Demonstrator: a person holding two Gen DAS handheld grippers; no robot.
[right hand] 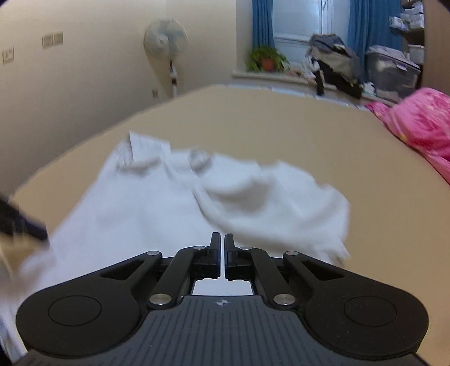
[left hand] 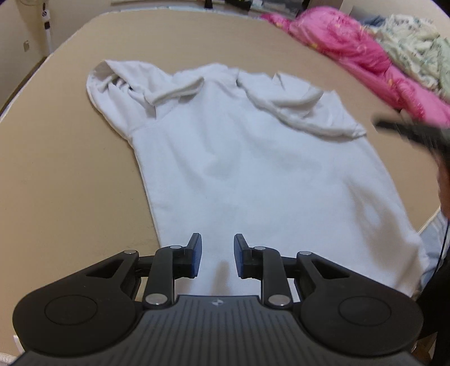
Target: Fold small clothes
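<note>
Lying flat on the tan worktop (left hand: 56, 174), the white shirt (left hand: 239, 174) serves as the landmark for this entry. Body of the shirt is spread out smooth, hem toward the cameras, collar end farthest away. Both short sleeves are turned inward over the chest: left-hand sleeve (left hand: 135, 84) bunched with its cuff rolled up, right-hand sleeve (left hand: 306, 109) folded across as a loose flap. Left gripper (left hand: 217, 254) hovers over the near hem of the shirt, fingers parted with a clear gap; only the fabric below shows through that gap, nothing is clamped, and the blue pads (left hand: 197, 259) face each other without touching cloth. Right gripper (right hand: 222, 254) sits over the near right part of the shirt; its fingers are almost together, a thin slit remaining, and no cloth is caught in it. In the right wrist view the shirt (right hand: 140, 214) is motion-blurred, with the folded sleeve (right hand: 278, 202) forming a raised lump just ahead and to the right of the fingers. A dark blurred shape at the right edge of the left wrist view, beside the shirt's right side, looks like part of the other gripper. Beyond the shirt's right side, well apart from it, lies a pink quilt (left hand: 365, 56) with pale patterned bedding (left hand: 416, 50) behind it. Past the shirt's collar end, beyond the worktop, stand a pedestal fan (right hand: 166, 42), a potted plant (right hand: 267, 60) on a window sill and blue curtains (right hand: 263, 22).
</note>
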